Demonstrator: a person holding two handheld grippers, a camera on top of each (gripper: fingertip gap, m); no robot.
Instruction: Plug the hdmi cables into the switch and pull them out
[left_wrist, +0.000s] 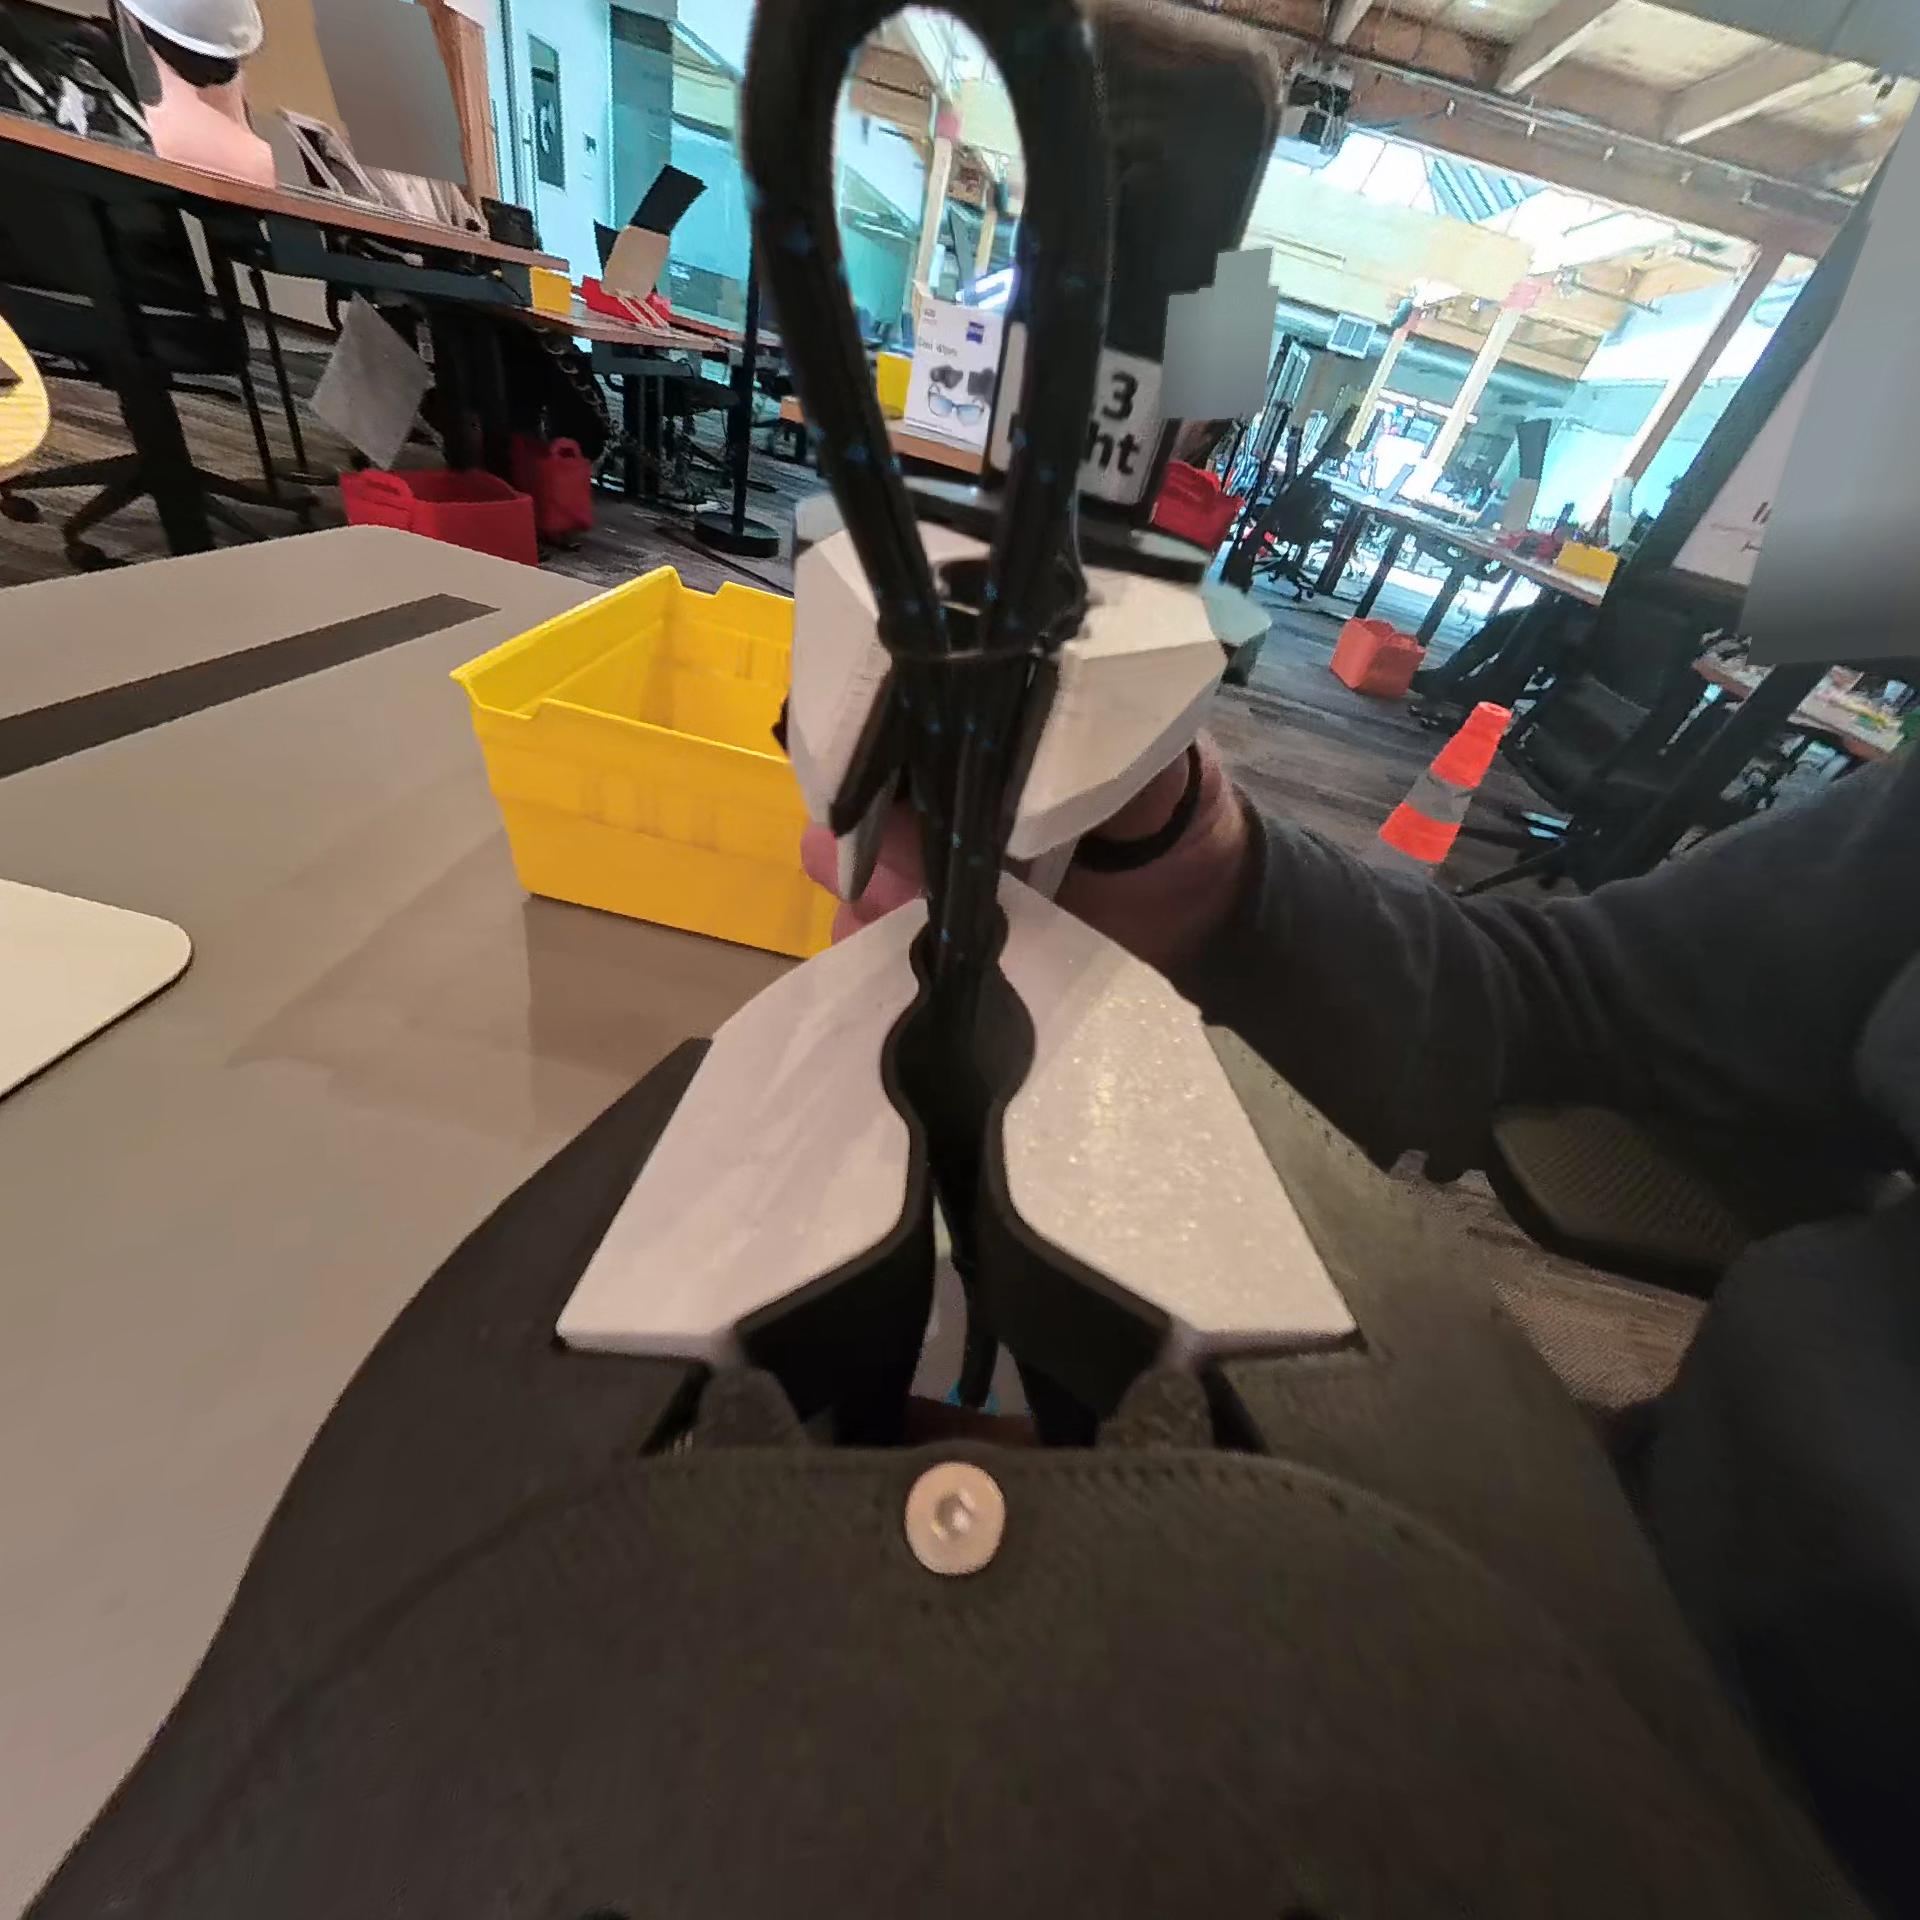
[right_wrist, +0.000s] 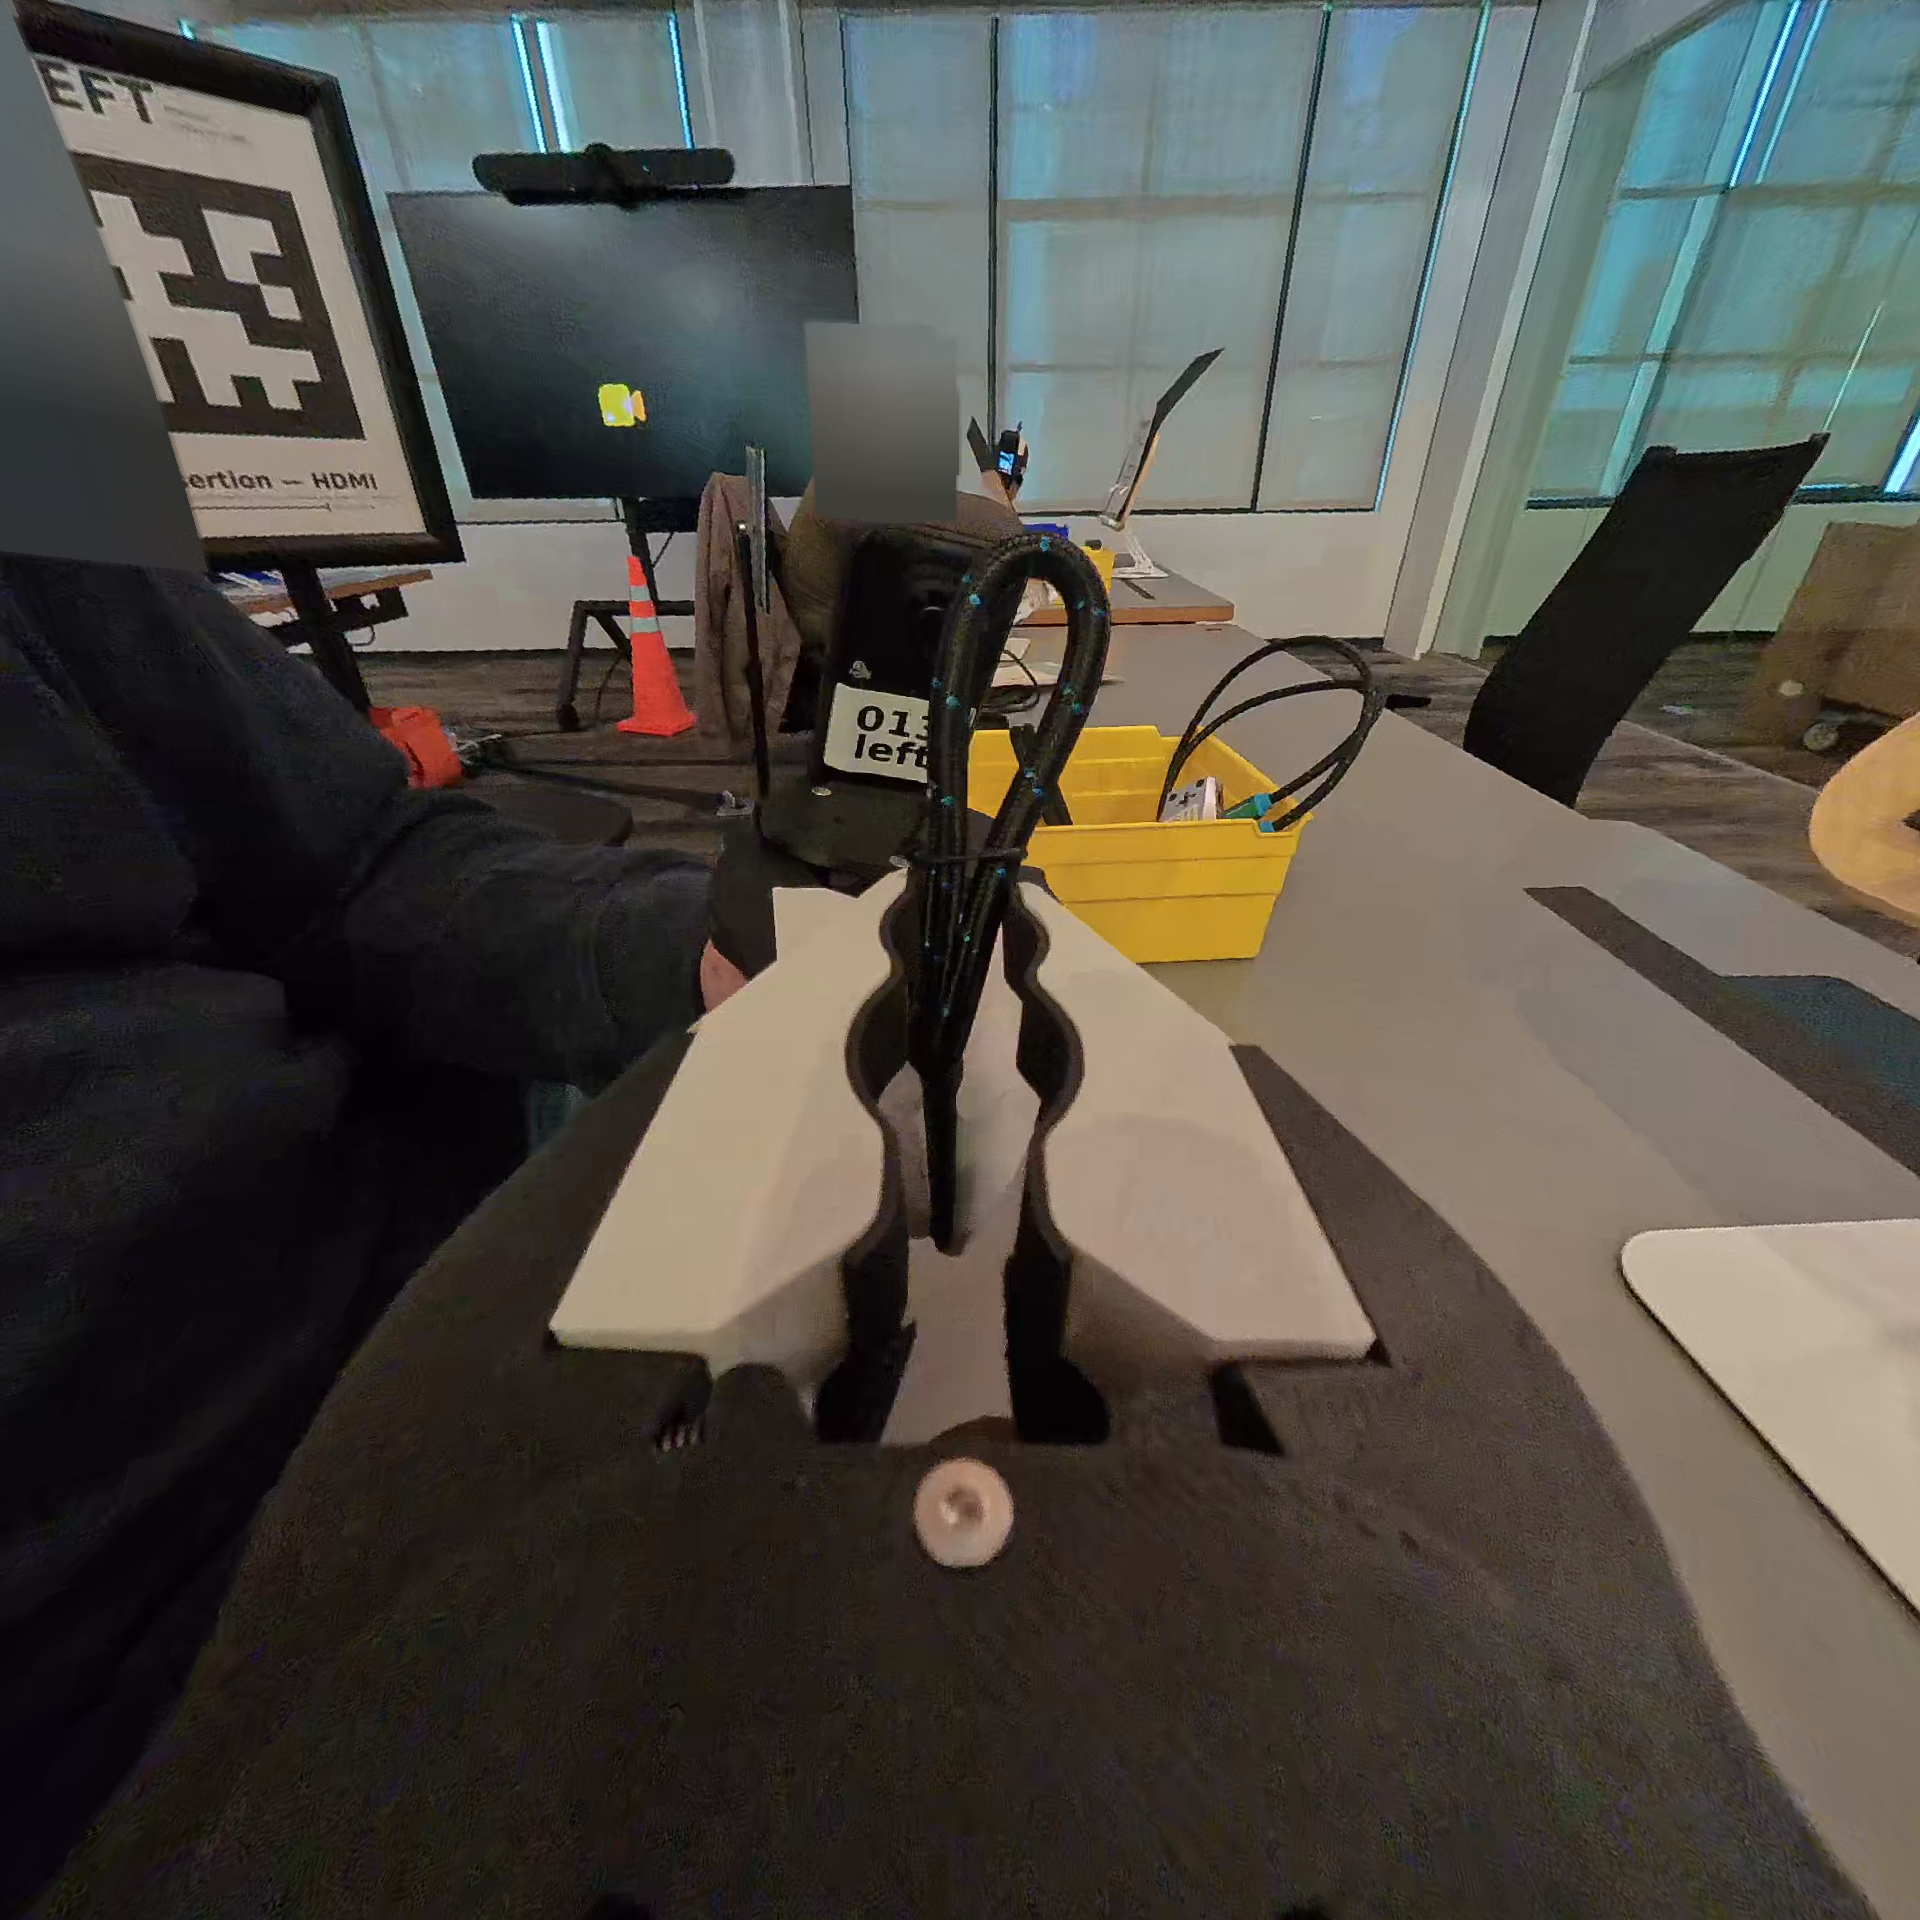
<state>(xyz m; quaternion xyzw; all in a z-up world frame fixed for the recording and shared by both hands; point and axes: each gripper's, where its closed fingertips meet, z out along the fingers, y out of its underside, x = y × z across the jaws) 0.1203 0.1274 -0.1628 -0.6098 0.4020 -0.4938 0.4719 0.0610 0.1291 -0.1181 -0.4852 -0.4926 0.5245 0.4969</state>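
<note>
A black braided HDMI cable (left_wrist: 961, 831), coiled into a bundle and held by a thin tie, stands upright in a loop between my two grippers above the grey table (left_wrist: 312, 1039). My left gripper (left_wrist: 961, 935) is shut on the lower part of the bundle. My right gripper (right_wrist: 961, 925) faces it and is closed around the same cable (right_wrist: 940, 1039) at its fingertips, just under the tie. The right gripper also shows in the left wrist view (left_wrist: 935, 748). A small pale device (right_wrist: 1190, 800), maybe the switch, lies in the yellow bin (right_wrist: 1143, 894).
The yellow bin (left_wrist: 644, 800) stands on the table just behind the grippers and holds more looped black cables (right_wrist: 1278, 707). A white mat (right_wrist: 1787, 1371) lies at the table's near side. A person's dark sleeve (left_wrist: 1455, 987) reaches in. An orange cone (left_wrist: 1444, 790) stands on the floor. Left tips to right tips: about 6 cm.
</note>
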